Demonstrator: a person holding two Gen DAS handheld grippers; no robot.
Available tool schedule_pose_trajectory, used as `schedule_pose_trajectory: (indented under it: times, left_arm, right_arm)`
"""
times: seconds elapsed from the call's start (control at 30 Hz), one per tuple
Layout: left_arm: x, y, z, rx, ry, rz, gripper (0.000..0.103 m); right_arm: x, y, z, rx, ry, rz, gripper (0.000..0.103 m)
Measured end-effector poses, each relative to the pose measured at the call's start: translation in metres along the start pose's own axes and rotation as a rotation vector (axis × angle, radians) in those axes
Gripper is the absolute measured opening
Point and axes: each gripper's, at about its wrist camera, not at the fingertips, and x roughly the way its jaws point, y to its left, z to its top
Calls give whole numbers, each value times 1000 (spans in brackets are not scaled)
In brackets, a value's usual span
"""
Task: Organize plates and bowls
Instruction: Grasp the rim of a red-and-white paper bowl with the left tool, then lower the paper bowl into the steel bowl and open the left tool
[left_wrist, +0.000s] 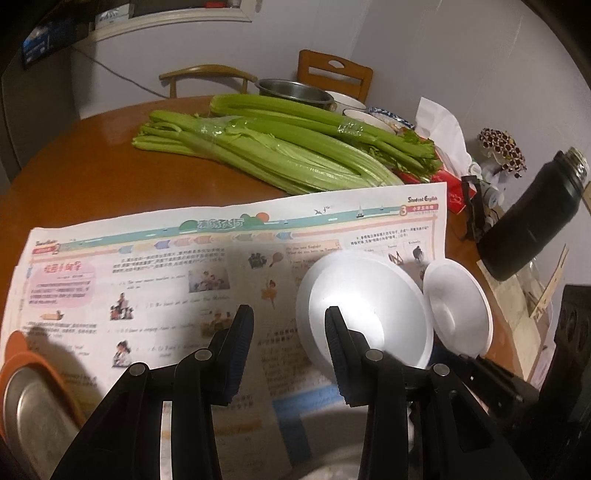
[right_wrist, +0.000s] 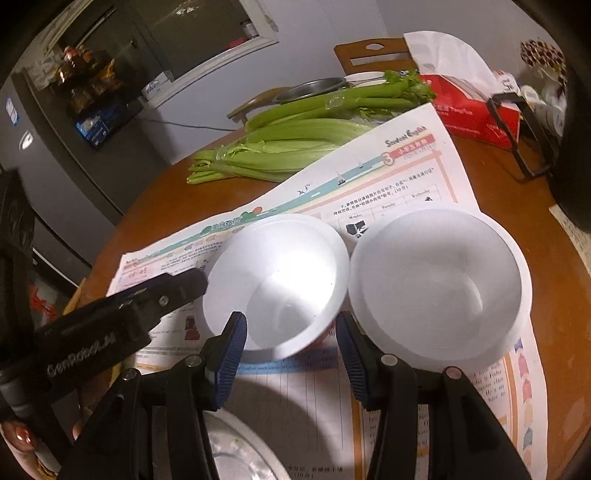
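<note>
We see two white foam bowls (right_wrist: 277, 284) (right_wrist: 439, 291) side by side on the newspaper (right_wrist: 406, 177), both bare inside. Right gripper (right_wrist: 291, 354) near them, jaws apart, holding nothing; left gripper (left_wrist: 290, 347) likewise. Celery (left_wrist: 266, 147) and a steel basin (left_wrist: 295, 90) sit far back.

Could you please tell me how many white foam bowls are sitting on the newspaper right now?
2. The left bowl sits just ahead of the right hand-held gripper, and the right bowl stands beside it, both on the newspaper. Nested bowls cannot be ruled out.
</note>
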Motion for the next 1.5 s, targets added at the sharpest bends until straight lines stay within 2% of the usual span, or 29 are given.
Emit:
schedule_pose_trajectory:
  times: [0.27, 0.37, 0.5, 0.97, 1.5]
  left_arm:
    - [29, -1, 4, -9, 62, -41, 41]
    - [34, -3, 1, 0, 80, -60, 32]
    - [31, -3, -1, 1, 73, -65, 32]
    - [-23, -7, -10, 20, 2, -68, 32]
    - [-86, -13, -36, 47, -76, -54, 32]
  right_arm:
    - [6, 9, 0, -72, -20, -15, 50]
    - [7, 14, -1, -103, -23, -12, 50]
    - [5, 19, -3, -131, -27, -28, 51]
    - [-28, 40, -11, -173, -70, -12, 51]
    - [-80, 63, -32, -207, -131, 5, 52]
